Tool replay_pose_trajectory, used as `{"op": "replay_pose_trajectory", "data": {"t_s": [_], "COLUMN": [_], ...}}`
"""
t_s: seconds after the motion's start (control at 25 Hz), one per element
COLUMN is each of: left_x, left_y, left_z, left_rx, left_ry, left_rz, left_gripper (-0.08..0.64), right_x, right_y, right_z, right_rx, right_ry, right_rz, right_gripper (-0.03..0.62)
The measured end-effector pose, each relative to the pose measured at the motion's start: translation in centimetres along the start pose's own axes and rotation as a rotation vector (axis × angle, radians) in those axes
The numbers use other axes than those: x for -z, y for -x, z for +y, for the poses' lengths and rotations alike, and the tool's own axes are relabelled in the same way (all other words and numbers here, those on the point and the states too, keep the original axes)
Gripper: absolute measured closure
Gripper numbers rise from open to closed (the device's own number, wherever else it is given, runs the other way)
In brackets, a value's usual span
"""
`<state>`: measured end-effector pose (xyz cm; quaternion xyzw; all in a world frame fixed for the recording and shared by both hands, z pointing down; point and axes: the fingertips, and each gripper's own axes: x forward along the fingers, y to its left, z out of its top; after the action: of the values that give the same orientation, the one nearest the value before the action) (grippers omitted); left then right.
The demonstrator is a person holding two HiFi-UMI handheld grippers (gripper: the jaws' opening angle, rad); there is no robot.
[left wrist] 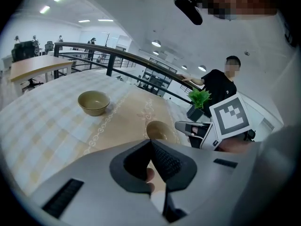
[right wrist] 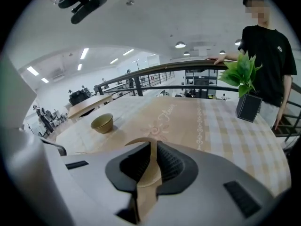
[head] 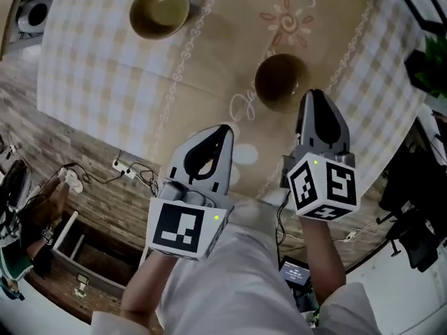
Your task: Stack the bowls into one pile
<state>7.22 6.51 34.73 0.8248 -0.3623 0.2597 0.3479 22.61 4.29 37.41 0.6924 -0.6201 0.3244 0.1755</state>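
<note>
The right tool (head: 316,98) was clenched on the near bowl (head: 279,81) at its 4 o'clock rim, mid-tabletop (head: 105,68). The far bowl (head: 159,9) sat well apart at 11 o'clock. The left tool (head: 222,132) was clenched, empty.

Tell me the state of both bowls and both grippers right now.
far bowl: upright, empty, standing alone, not stacked.
near bowl: upright, empty, rim held by one gripper.
right gripper: shut on the near bowl at its rim.
left gripper: shut, empty, short of both bowls.
</note>
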Motion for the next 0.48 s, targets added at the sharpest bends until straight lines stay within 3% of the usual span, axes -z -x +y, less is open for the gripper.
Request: {"op": "replay_pose_trajectory", "data": {"t_s": [0.12, 0.24, 0.48], "left_x": [-1.0, -1.7, -4.2], "left_y": [0.0, 0.5, 2.1], "left_z": [0.7, 2.4, 8.4], "left_rx": [0.029, 0.081, 0.219], "left_ry": [-0.005, -0.049, -0.091], "left_rz": [-0.020, 0.026, 0.073], "left_gripper": [0.541, 0.541, 0.541], "right_x": [-0.2, -0.1, 0.7], "right_y": [0.3, 0.2, 0.1], "right_z": [1.5, 2.7, 4.0], "right_rx": [0.005, 0.050, 0.324], "right_ry": [0.011, -0.011, -0.149], "right_rz": [-0.002, 0.002, -0.013], "right_gripper": [0.554, 0.554, 0.554]}}
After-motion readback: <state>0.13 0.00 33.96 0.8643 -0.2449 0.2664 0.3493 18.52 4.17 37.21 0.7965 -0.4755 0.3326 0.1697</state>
